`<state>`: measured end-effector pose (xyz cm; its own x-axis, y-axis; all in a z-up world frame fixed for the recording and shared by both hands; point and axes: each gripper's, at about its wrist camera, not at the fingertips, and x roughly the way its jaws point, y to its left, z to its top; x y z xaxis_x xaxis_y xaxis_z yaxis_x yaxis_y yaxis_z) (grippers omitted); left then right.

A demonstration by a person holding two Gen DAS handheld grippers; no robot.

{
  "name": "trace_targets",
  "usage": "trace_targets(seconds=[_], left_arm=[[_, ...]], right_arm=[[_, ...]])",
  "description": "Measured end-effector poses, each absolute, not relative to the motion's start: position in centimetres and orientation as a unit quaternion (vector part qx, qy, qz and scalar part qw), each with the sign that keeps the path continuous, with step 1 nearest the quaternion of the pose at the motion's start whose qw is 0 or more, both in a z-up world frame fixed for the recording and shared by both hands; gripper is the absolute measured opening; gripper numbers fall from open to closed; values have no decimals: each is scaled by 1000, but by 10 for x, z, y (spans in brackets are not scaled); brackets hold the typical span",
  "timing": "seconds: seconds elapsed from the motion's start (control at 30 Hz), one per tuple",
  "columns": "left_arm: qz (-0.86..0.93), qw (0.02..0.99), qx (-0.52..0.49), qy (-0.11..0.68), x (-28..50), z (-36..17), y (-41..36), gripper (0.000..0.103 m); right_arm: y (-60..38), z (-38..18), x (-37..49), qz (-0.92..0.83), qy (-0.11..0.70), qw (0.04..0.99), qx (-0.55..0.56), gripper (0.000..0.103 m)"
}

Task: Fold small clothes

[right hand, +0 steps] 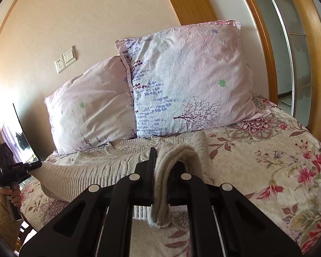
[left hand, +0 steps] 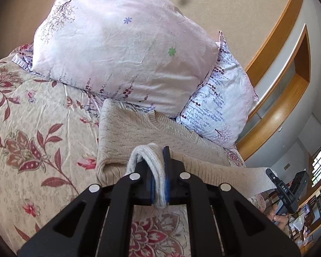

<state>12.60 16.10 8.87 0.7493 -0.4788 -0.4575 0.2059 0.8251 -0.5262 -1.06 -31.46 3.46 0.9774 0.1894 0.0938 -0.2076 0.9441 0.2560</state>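
The beige cable-knit sweater (right hand: 122, 160) lies across the bed (right hand: 267, 150), its neckline toward the two floral pillows (right hand: 182, 81) and its body stretched side to side in front of them. Each end of it is gripped. The left gripper (left hand: 158, 175) has its jaws clamped on a folded bunch of knit that loops up over them. The right gripper (right hand: 160, 177) likewise has its jaws closed on a thick roll of knit that hangs below them.

From the right wrist view, a sleeve-like length of the sweater runs away to the left, taut and raised off the floral bedspread (left hand: 32, 128), toward the other tool (right hand: 8, 169), so the garment's long axis lies along the line joining the two grippers. The left wrist view shows the same thing mirrored: the knit stretches off to the right toward the other tool (left hand: 282, 190).

Since both ends are held and the body sits between them, the coming fold probably turns on carrying one held end along that axis over the middle. Neither hand looks clearly nearer the sweater's centre.
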Motion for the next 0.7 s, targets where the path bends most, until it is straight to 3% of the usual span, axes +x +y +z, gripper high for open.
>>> trace_targets(seconds=[0.3, 0.7], left_arm=[[-128, 931, -175, 294, 217, 96, 133, 6], [-87, 908, -216, 347, 291, 57, 128, 6]], right_arm=[[-302, 70, 63, 38, -31, 991, 123, 7], [-322, 58, 170, 20, 89, 971, 223, 7]])
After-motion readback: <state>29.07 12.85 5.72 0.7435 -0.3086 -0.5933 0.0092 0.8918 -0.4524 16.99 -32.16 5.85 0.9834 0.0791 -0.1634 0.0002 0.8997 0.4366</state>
